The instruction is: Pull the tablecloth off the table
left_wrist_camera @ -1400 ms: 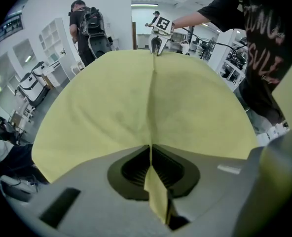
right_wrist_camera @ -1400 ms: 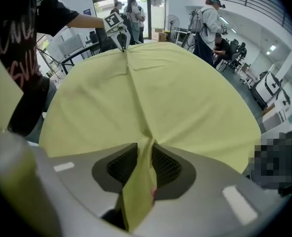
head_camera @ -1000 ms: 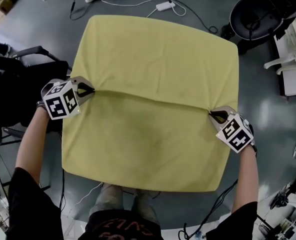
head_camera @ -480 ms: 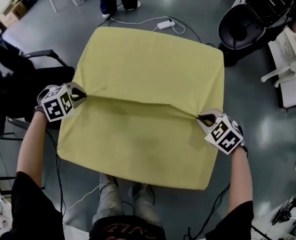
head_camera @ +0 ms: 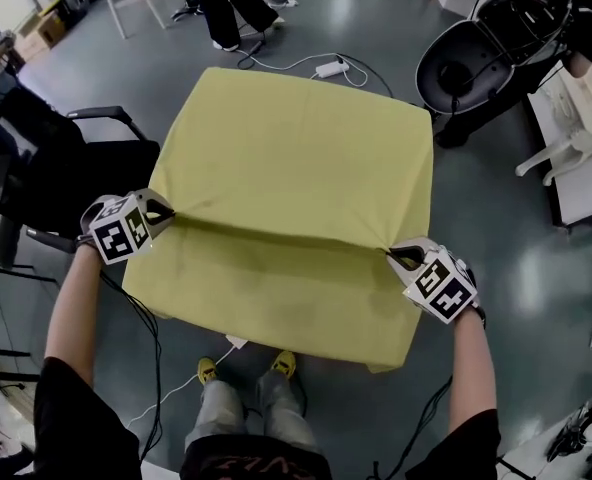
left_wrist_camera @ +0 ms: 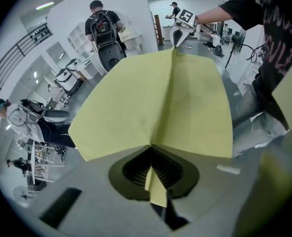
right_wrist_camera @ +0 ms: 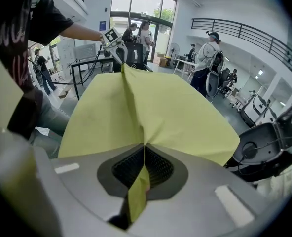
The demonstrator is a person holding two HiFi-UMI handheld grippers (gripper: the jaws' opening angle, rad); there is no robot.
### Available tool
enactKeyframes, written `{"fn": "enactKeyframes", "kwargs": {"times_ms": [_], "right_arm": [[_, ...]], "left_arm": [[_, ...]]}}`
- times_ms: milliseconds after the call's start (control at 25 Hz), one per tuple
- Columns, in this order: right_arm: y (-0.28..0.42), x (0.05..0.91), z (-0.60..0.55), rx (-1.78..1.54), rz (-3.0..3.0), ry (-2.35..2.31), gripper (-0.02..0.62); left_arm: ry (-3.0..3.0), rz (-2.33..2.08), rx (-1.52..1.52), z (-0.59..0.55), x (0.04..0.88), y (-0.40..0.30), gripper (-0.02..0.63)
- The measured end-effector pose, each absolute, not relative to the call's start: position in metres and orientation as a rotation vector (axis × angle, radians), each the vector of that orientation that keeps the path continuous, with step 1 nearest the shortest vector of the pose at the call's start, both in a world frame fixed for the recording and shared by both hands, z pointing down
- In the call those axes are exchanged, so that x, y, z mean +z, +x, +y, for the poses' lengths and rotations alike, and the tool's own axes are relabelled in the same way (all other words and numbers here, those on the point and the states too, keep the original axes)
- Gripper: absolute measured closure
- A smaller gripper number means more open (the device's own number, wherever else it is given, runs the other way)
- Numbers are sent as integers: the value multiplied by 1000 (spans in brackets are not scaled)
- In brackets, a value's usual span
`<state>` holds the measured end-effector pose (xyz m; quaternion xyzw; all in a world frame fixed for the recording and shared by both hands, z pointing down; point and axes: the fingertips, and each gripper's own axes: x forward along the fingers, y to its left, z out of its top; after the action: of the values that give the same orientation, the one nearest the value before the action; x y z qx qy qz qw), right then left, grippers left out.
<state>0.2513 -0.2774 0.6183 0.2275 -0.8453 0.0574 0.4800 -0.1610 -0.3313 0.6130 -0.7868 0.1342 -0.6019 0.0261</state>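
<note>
The yellow tablecloth (head_camera: 296,158) is stretched taut between my two grippers, with a raised fold running from one to the other. My left gripper (head_camera: 166,211) is shut on the cloth's left edge, and my right gripper (head_camera: 394,255) is shut on its right edge. The near part hangs down in front of my legs; the far part still lies flat, and the table under it is hidden. In the left gripper view a pinch of cloth (left_wrist_camera: 156,98) sits between the closed jaws (left_wrist_camera: 151,169). The right gripper view shows the same: cloth (right_wrist_camera: 151,107) clamped in the jaws (right_wrist_camera: 143,164).
A black chair (head_camera: 66,168) stands close on the left. A round black seat (head_camera: 486,38) and a white table (head_camera: 576,138) are at the right. A power strip with cables (head_camera: 331,68) lies on the floor beyond the cloth. A person (head_camera: 226,8) stands at the far side.
Both grippers have risen and drawn back toward me with the cloth. The cloth's near edge now hangs lower in front of my legs, and my feet show beneath it.
</note>
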Motion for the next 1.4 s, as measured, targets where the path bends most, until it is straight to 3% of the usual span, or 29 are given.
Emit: {"fn": "enactKeyframes", "kwargs": {"times_ms": [800,1400], "right_arm": [[233,564,-80,140,-2011,651,575],[126,468,190,131,-2047,954,575]], "left_arm": [[-2516,426,-1693,-143,571,-181,598],[-2614,448,-1431,107,500,-282,598]]}}
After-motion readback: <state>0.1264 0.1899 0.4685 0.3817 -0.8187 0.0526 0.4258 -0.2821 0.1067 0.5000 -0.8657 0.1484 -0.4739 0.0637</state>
